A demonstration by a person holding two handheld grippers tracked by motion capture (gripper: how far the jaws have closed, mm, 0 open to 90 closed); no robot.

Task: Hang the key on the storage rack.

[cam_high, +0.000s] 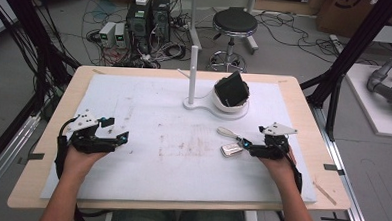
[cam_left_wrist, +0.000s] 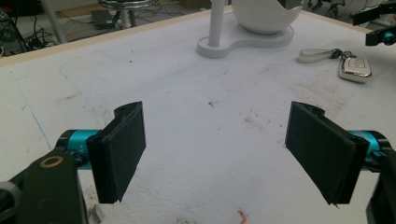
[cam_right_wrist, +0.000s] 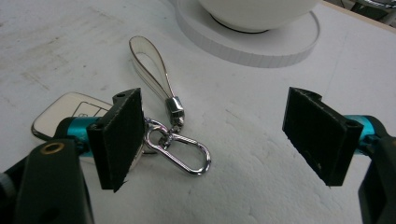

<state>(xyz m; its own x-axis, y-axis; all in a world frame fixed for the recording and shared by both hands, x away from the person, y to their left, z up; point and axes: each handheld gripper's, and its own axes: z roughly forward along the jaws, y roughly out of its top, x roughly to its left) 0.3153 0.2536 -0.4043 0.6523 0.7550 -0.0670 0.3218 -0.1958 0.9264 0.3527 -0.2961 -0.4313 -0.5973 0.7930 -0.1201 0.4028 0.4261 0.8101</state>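
We see even, soft overhead light on the white surface, bright without harsh glare. Shadows under each gripper are faint and short. The high view is slightly soft and grainy, with the floor behind dimmer. In the gripper views, near jaws look sharp, and the far edge blurs mildly.

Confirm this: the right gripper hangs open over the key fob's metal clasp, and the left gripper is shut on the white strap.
Not quite. The left gripper holds nothing: in the left gripper view its jaws stand wide apart over bare white mat, well away from the white strap. The rest holds: the right gripper hangs open over the metal clasp of the key fob.
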